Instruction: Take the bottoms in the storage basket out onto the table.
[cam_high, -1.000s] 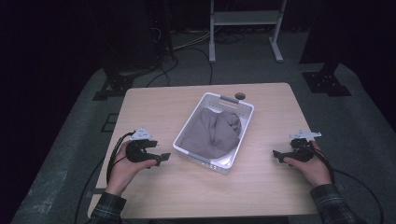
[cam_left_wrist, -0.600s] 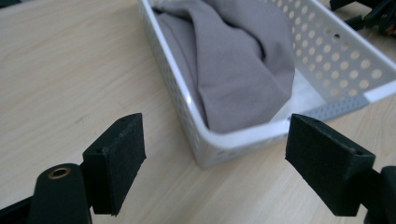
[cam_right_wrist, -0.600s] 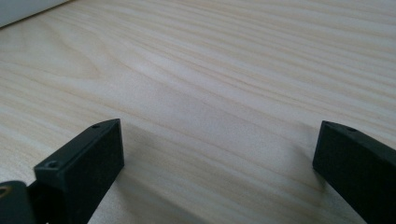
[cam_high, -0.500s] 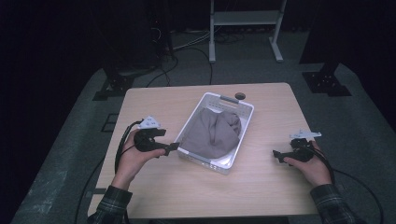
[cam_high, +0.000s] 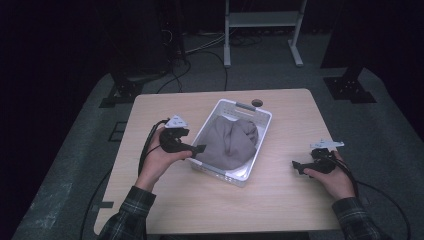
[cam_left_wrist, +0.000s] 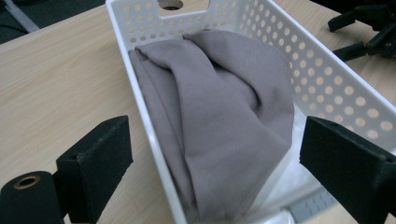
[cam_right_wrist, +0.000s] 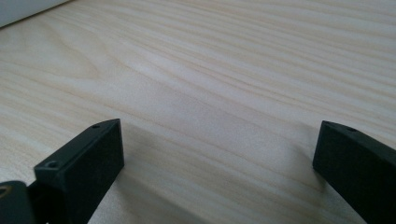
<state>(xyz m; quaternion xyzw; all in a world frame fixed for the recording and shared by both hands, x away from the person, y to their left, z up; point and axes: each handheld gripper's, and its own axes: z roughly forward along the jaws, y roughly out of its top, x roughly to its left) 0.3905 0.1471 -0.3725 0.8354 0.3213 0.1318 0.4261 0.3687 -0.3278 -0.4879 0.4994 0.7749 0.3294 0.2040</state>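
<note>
Cloth (cam_left_wrist: 224, 116) in basket (cam_high: 260, 127); left gripper (cam_high: 196, 148) moved to rim, jaws widening.

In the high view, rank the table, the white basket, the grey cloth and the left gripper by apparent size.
1. table
2. white basket
3. grey cloth, lying inside the basket
4. left gripper, smallest

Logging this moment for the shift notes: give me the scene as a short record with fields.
surface: light wooden table
container: white perforated plastic basket, mid-table
contents: crumpled grey-brown cloth, inside the basket
left gripper: at the basket's left wall, jaws just been opening, nothing between the pads
right gripper: open, low over bare table right of the basket, holding nothing
</note>
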